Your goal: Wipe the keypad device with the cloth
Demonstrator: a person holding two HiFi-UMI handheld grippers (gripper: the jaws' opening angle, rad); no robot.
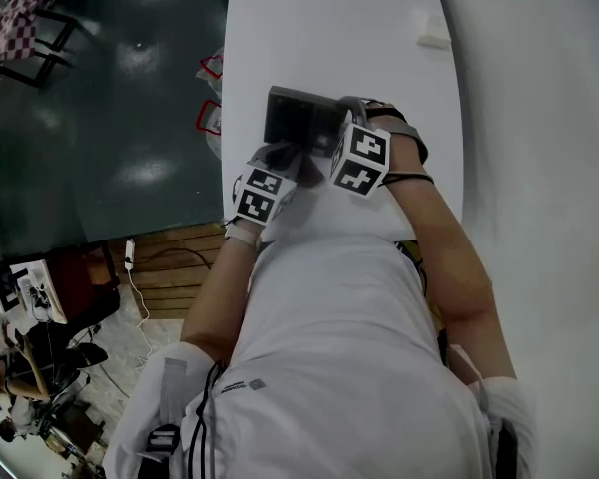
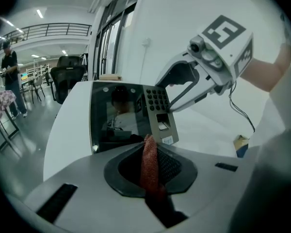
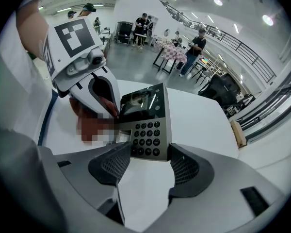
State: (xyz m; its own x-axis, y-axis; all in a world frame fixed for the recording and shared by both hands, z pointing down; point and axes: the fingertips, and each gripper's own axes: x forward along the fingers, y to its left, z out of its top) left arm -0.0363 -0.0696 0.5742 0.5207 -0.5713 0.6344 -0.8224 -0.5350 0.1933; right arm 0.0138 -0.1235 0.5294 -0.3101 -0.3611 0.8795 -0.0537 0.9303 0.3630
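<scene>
Two grippers meet at the keypad device (image 1: pixel 301 118), which sits near the left edge of the white surface (image 1: pixel 329 28), close in front of you. Your left gripper (image 2: pixel 149 159) has its jaws pressed together on a strip of reddish cloth (image 2: pixel 149 161), which stands up between the pads. The top end of the cloth is just at the lower edge of the device's dark screen (image 2: pixel 114 115); whether it touches the glass you cannot tell. The device stands tilted up, with its screen facing this gripper and its keys to the right of the screen.

Your right gripper (image 3: pixel 150 152) is spread wide, and the keypad end of the device (image 3: pixel 145 130) fills the gap between its pads, one pad against each side edge. The rows of dark round keys (image 3: pixel 146 139) lie right between the fingertips. From the left gripper view, the right gripper (image 2: pixel 184 89) reaches in from the right and straddles that same end, with one finger behind the device and one in front.
</scene>
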